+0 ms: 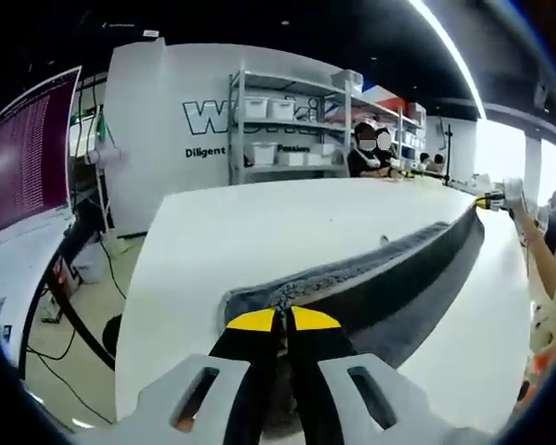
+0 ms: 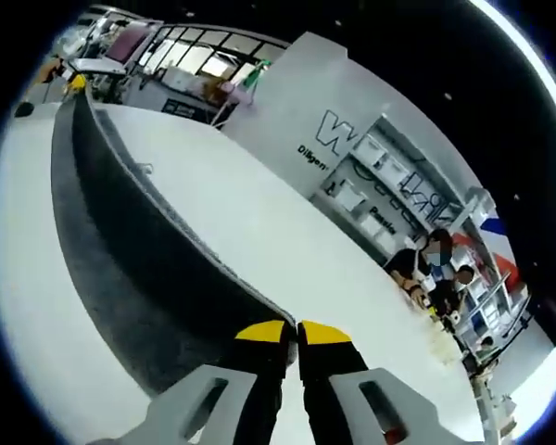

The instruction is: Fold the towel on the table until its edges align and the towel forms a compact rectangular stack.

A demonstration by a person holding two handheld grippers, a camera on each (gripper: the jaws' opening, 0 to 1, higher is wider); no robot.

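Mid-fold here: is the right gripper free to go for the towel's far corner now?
Probably not. The right gripper looks shut on one corner of the grey towel, stretched taut above the white table, and the left gripper grips the far corner.

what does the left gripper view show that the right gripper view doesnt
Left gripper view: a dark purple screen at the left, floor cables, and the right gripper pinching the far corner of the dark grey towel.

Right gripper view: bright windows behind the left gripper, which holds the far corner.

Both: the towel stretched taut above the white table, each view's own yellow-tipped jaws shut on it, metal shelving with white bins, seated people.
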